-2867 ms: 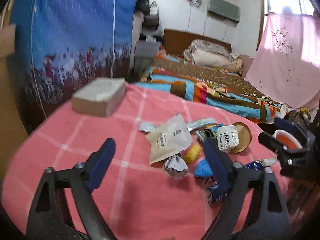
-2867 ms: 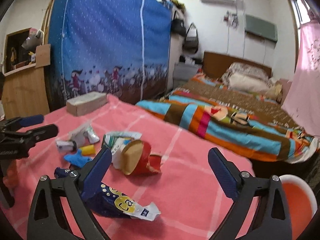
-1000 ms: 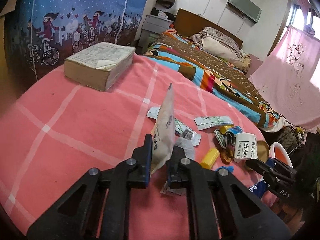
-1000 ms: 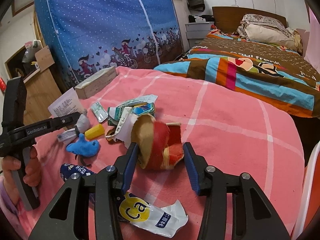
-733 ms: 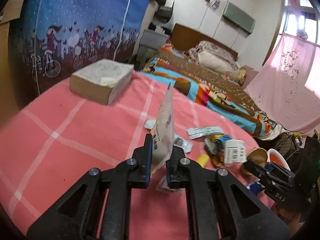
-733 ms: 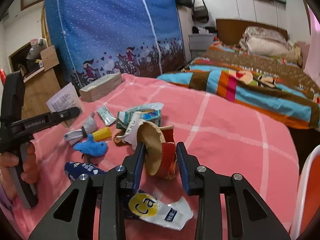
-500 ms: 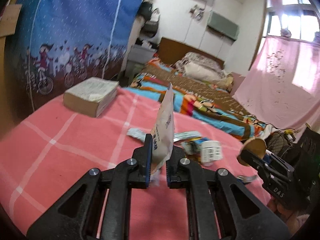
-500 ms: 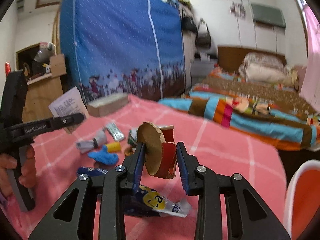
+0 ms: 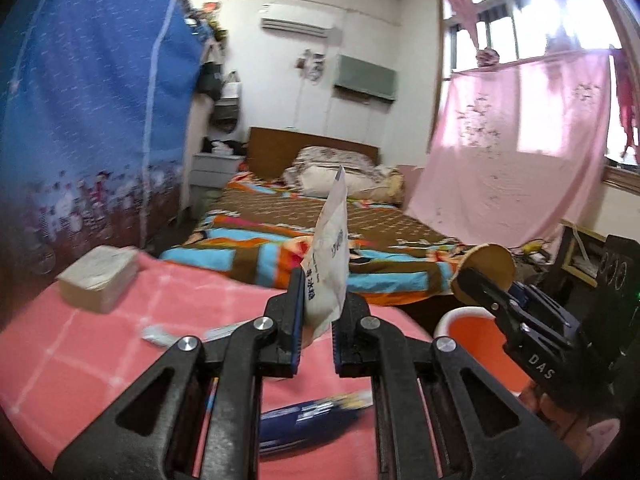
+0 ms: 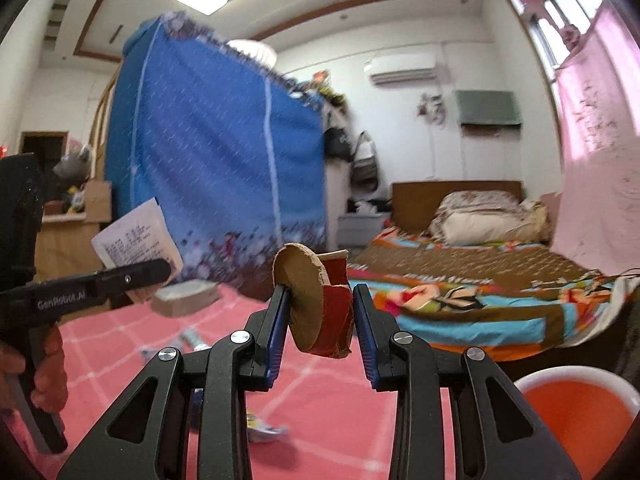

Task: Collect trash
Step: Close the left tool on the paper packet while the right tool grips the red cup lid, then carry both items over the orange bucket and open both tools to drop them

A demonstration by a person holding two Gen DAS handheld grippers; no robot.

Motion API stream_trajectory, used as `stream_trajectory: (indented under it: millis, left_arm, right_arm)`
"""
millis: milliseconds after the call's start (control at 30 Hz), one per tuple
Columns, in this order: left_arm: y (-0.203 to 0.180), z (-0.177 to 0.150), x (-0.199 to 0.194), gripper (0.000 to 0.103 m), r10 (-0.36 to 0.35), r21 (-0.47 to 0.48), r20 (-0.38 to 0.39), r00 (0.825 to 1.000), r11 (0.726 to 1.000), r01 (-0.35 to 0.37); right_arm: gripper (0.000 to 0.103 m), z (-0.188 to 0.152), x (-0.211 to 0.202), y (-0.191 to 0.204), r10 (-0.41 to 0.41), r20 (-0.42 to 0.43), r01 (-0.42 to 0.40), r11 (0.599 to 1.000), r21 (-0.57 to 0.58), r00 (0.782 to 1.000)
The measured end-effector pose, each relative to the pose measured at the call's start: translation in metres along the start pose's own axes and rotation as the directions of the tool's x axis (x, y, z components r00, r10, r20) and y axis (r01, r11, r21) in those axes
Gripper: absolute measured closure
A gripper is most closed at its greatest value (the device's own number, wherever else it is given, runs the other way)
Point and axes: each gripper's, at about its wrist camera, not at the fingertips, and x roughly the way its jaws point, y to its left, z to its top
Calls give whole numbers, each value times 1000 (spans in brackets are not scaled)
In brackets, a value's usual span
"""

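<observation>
paper pouch [image 9: 328, 256] in left gripper [image 9: 316, 320], seemingly aloft

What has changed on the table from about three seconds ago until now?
The left tool closed on the white paper sachet and lifted it. The right tool closed on the crushed red paper cup and raised it toward the orange bin. The book and blue wrapper stayed on the table.
</observation>
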Motion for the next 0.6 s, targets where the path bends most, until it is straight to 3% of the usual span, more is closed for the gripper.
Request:
stream_trajectory:
  millis: [133, 267, 433, 600]
  left_arm:
    - [-40, 3, 18, 87, -81, 25, -20, 997, 996, 81]
    - [-77, -1, 43, 87, -152, 27, -88, 984, 988, 155]
    - [-111, -11, 73, 87, -236, -11, -194, 952, 971, 239]
    - [-141, -24, 100, 87, -292, -48, -300, 908, 955, 292]
  right_arm:
    - [73, 7, -19, -32, -85, 32, 84, 996, 40, 996]
    - [73, 8, -33, -66, -168, 29, 165, 982, 87, 985]
    - [72, -2, -44, -108, -282, -45, 285, 948, 143, 958]
    - [72, -16, -49, -143, -356, -136, 376, 909, 180, 925]
